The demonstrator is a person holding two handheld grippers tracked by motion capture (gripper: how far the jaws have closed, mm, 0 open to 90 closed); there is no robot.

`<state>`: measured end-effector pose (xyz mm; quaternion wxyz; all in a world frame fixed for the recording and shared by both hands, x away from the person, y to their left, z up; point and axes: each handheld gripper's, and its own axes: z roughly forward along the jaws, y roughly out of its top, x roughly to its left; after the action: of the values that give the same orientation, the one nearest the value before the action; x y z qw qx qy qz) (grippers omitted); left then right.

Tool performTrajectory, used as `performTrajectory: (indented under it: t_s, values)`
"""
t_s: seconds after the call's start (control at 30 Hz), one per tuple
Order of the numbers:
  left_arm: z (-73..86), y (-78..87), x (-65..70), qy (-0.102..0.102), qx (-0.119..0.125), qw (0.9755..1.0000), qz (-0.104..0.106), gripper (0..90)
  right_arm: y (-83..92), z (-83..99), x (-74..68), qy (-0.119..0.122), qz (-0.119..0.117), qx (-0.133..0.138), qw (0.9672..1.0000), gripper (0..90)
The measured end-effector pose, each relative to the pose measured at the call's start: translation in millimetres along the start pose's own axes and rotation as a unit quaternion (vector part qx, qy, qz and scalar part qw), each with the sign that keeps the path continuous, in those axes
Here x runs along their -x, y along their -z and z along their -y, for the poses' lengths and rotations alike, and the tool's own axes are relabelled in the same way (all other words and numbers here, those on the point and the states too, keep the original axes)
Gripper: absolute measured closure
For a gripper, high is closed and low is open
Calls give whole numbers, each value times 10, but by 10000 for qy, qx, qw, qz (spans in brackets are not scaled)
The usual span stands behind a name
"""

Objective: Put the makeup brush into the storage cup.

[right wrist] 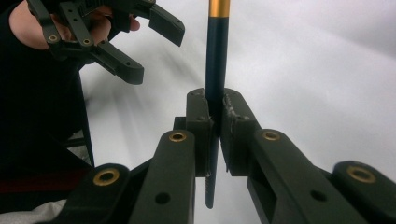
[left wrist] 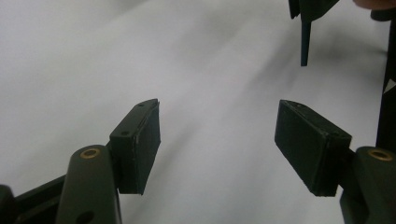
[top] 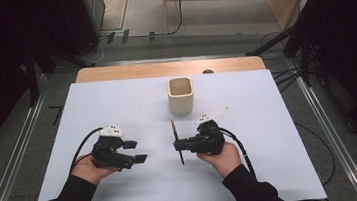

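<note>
Right gripper (top: pixel 177 145) pinching dark pencil (top: pixel 176 142) mid-shaft, gold band at far end; pencil near table centre, bare sheet all round. Left gripper (top: pixel 138 151) spread, nothing between jaws, well apart to left. White matte sheet (top: pixel 273 161) over wooden table (top: pixel 163 69); square cream cup (top: pixel 181 95) beyond; grey floor surrounding

Counts: one pencil (top: pixel 176 142), dark blue barrel with a gold band. One cream square cup (top: pixel 181 95). One counter (top: pixel 116 102) with one white sheet over it. Two handheld tools: left tool (top: pixel 140 150), right tool (top: pixel 176 145). Two hands, two dark sleeves, two trailing cables.
</note>
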<state>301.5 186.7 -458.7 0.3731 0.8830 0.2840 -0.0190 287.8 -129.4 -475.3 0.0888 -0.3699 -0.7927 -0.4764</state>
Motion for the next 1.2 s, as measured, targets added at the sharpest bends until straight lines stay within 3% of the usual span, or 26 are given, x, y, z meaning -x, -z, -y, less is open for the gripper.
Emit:
performTrajectory:
  t_s: [0.23, 0.7, 1.2]
  values:
    - [55, 26, 28, -200, -166, 9993, -261, 319, 15, -2, 0, -8, 60, 9, 10000, 837]
    - [175, 117, 73, -200, -162, 9992, -314, 314, 51, -3, 17, 17, 182, 68, 9998, 837]
    - [180, 108, 72, -289, -195, 9987, -378, 246, 62, -44, 40, 48, 314, 23, 9995, 836]
